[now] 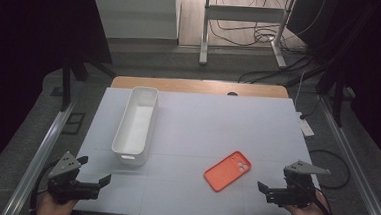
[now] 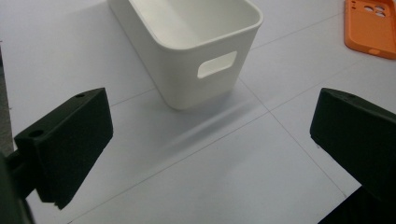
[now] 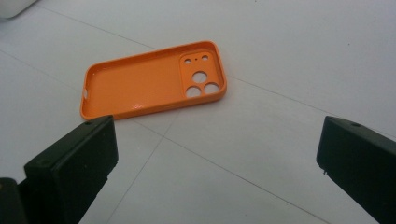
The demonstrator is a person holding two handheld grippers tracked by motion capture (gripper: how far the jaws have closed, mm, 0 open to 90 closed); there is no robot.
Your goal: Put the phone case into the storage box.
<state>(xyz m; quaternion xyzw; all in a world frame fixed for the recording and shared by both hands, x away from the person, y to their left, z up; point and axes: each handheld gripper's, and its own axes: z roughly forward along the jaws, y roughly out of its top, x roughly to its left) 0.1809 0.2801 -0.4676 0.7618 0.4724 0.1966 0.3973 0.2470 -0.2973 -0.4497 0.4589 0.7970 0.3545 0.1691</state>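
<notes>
An orange phone case (image 1: 227, 170) lies inside-up on the white table, right of centre; it also lies just ahead of the right gripper's jaws (image 3: 154, 81). A long white bin (image 1: 136, 123) stands empty on the left half, its handle end facing the left gripper (image 2: 196, 46). My left gripper (image 1: 94, 172) rests at the near left corner, jaws wide apart and empty, pointing right. My right gripper (image 1: 266, 191) sits at the near right edge, open and empty, pointing left toward the case. The case's corner (image 2: 371, 28) shows at the top right of the left gripper view.
The white table top (image 1: 202, 123) has a wooden strip at its far edge. Metal rails run along both sides. Beyond the table stand a metal frame's legs (image 1: 204, 33) and loose cables (image 1: 263, 37) on the floor. A white power strip (image 1: 306, 127) lies right of the table.
</notes>
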